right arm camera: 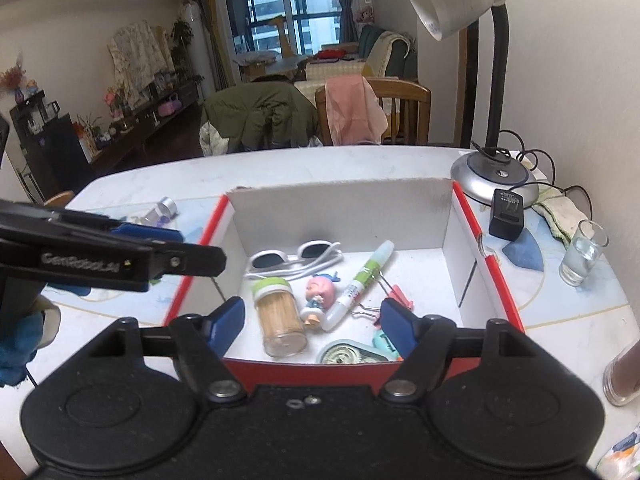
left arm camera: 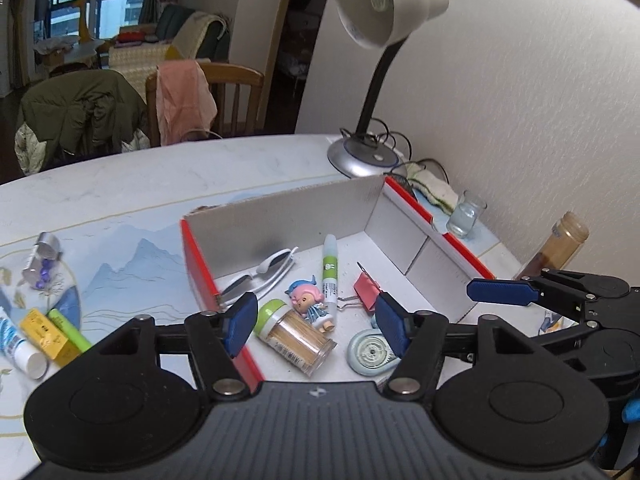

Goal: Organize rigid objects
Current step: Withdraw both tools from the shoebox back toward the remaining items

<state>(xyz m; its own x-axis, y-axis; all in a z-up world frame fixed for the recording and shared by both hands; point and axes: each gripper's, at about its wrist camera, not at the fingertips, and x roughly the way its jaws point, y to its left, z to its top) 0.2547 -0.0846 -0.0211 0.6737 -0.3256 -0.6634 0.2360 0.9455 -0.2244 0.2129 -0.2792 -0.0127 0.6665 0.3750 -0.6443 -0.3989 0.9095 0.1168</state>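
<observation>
A red-edged cardboard box [right arm camera: 472,216] sits open on the marble-patterned table [right arm camera: 280,168], and both grippers hover at its near side with nothing between their blue pads. The left gripper [left arm camera: 318,322] has its jaws spread wide over the box's left wall, and the right gripper [right arm camera: 312,320] is likewise spread above the near wall. Inside the box lie white sunglasses [right arm camera: 296,254], a toothpick jar [right arm camera: 280,316] with a green-and-white cap on its side, a small pink-haired figurine [right arm camera: 318,294], a green-and-white correction pen [right arm camera: 362,280], a red binder clip [left arm camera: 366,286], and a pale green round item, probably a correction tape dispenser [left arm camera: 370,350]. Outside the box, to its left, rest a yellow box [left arm camera: 42,332], a green marker [left arm camera: 68,330], a white tube [left arm camera: 18,346] and a clear jar of purple beads [left arm camera: 40,260]. A desk lamp [right arm camera: 494,176], a black adapter [right arm camera: 506,214] and a glass of water [right arm camera: 582,252] stand to the right.
</observation>
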